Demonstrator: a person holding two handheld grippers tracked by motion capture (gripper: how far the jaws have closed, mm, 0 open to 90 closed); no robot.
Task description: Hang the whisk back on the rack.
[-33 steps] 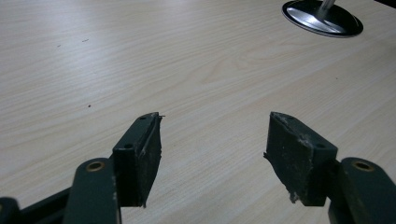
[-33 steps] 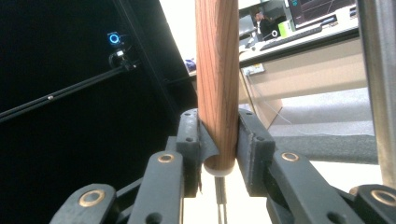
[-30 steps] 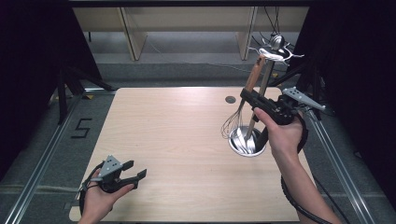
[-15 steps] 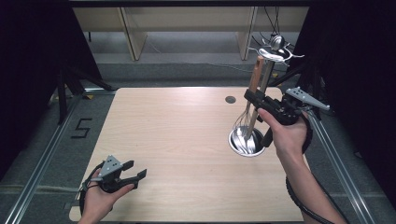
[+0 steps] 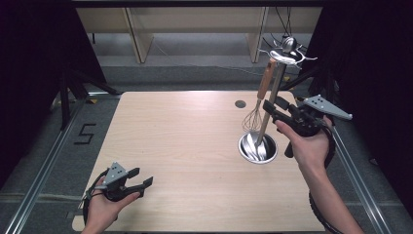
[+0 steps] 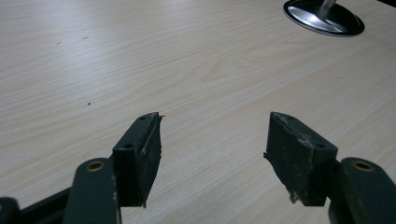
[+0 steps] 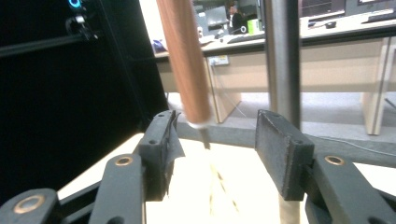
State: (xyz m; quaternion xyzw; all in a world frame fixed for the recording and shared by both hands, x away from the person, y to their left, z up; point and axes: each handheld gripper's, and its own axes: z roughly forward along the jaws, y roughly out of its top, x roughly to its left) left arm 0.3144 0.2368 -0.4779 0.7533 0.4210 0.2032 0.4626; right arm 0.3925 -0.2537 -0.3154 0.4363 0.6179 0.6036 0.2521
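A steel utensil stand (image 5: 271, 97) rises from a round base (image 5: 257, 147) at the right of the table, with hooks at its top (image 5: 285, 53). A whisk with a wooden handle (image 5: 264, 80) hangs from a hook, its wire head (image 5: 252, 119) above the base. My right gripper (image 5: 272, 109) is open at the pole, level with the handle's lower end. In the right gripper view (image 7: 215, 140) the handle (image 7: 184, 60) ends in the gap near the left jaw, and the pole (image 7: 281, 60) stands behind the right jaw. My left gripper (image 5: 143, 184) rests open at the front left (image 6: 215, 140), holding nothing.
The light wooden table (image 5: 185, 141) has a small dark round hole (image 5: 240, 104) near its back edge. The stand's base (image 6: 324, 18) lies far ahead of the left gripper. Shelf legs stand on the floor behind the table.
My right gripper has shifted slightly to the right, and the whisk's head has swung closer to the pole. The left gripper has stayed put.
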